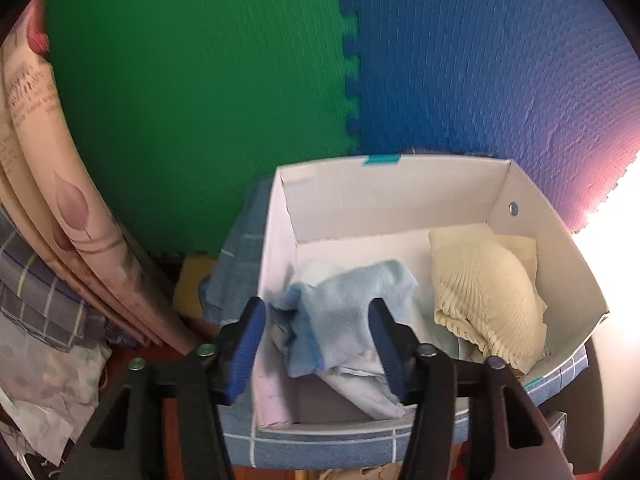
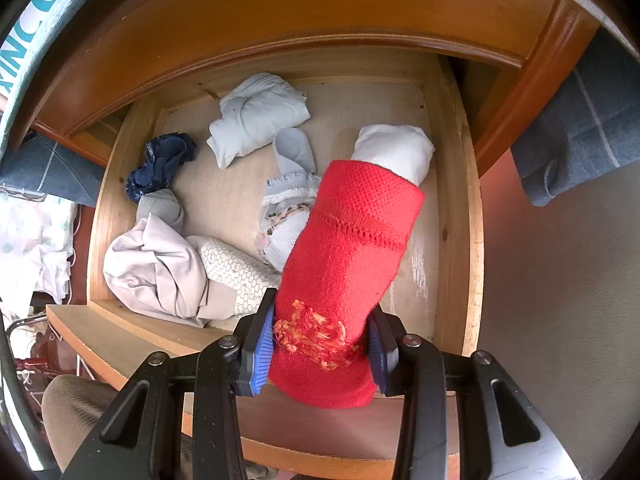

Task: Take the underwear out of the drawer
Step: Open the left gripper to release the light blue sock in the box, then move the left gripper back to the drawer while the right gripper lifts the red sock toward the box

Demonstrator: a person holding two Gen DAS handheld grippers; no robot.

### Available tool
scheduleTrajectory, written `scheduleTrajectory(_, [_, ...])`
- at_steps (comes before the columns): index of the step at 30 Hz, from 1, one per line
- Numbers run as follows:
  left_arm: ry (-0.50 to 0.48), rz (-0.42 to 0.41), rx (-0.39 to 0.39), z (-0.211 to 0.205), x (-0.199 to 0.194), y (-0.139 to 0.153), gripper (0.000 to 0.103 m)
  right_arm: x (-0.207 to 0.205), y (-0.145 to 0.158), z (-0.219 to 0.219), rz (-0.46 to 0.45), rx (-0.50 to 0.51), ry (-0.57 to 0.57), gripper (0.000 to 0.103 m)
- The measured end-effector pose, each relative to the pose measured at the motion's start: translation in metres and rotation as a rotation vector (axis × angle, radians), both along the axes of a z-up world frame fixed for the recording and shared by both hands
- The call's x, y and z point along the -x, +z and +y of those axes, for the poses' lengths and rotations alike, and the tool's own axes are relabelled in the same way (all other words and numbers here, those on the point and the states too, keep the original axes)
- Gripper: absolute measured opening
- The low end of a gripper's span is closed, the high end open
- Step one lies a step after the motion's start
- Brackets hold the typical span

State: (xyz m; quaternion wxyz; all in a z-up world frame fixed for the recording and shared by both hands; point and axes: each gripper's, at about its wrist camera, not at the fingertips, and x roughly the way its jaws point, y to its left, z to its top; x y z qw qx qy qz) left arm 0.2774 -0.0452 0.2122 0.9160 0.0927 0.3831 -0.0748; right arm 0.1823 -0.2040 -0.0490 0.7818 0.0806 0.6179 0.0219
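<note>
In the right wrist view my right gripper (image 2: 320, 348) is shut on a red knitted garment (image 2: 348, 248) and holds it above the open wooden drawer (image 2: 456, 208). Several folded pieces lie in the drawer: a pale blue one (image 2: 256, 116), a white roll (image 2: 396, 148), a navy piece (image 2: 160, 164), a beige one (image 2: 156, 268). In the left wrist view my left gripper (image 1: 318, 344) is open over a white box (image 1: 276, 216). A light blue garment (image 1: 348, 304) lies in the box between the fingers. A cream knitted piece (image 1: 484, 296) lies at the box's right.
The white box stands on a blue checked cloth (image 1: 240, 264) before a green and blue foam mat wall (image 1: 200, 100). Rolled patterned fabric (image 1: 80, 216) leans at the left. The cabinet's wooden frame (image 2: 280, 20) overhangs the drawer's back. Blue cloth (image 2: 580, 128) hangs at the right.
</note>
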Motion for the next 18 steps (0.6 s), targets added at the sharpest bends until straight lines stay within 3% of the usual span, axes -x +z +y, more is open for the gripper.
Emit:
scheduleTrajectory(11, [-0.021, -0.104, 0.009, 0.025, 0.061, 0.034, 0.058, 0.000, 0.001, 0.003, -0.008, 0.016, 0.004, 0.037])
scheduleTrajectory(18, [0.000, -0.058, 0.062, 0.058, 0.114, 0.012, 0.062, 0.003, 0.005, 0.003, -0.036, 0.026, 0.008, 0.037])
